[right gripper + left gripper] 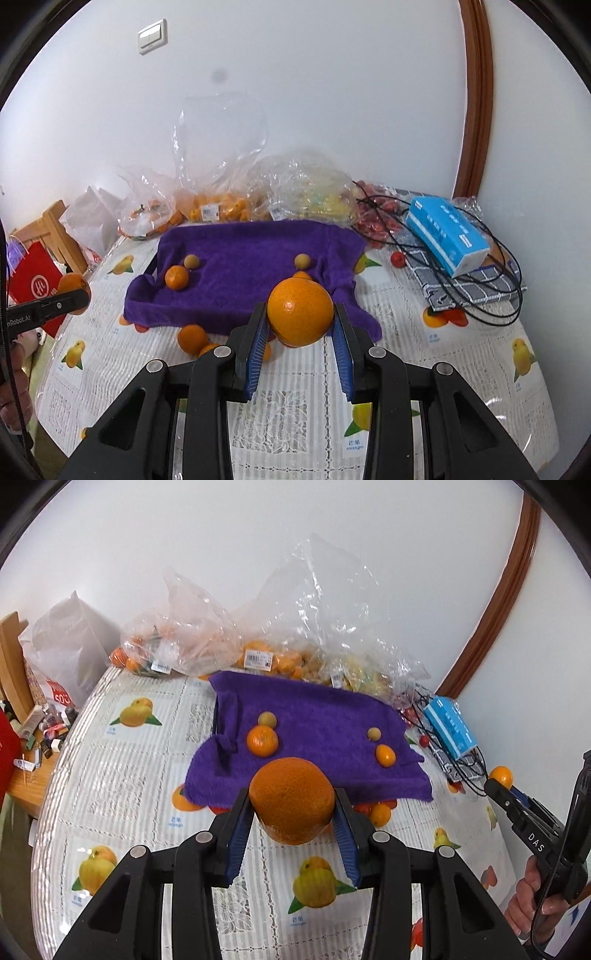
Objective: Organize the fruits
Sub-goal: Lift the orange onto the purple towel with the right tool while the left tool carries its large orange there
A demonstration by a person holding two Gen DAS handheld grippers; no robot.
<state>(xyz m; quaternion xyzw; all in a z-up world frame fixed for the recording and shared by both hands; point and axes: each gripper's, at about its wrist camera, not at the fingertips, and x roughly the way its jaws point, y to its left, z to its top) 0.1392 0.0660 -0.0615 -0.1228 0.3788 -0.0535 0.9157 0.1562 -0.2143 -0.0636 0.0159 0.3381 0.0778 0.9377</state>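
My left gripper is shut on a large dark tangerine, held above the fruit-print tablecloth in front of a purple towel. In its own view my right gripper is shut on a bright orange above the towel's near edge. Each gripper also shows at the edge of the other's view, fruit in its tips: the right gripper and the left gripper. On the towel lie a small tangerine, two brownish longans and a kumquat.
Clear plastic bags of fruit line the wall behind the towel. A blue tissue box, a black cable and small red fruits lie at the right. Loose oranges sit before the towel. The table edge drops off at left beside a red bag.
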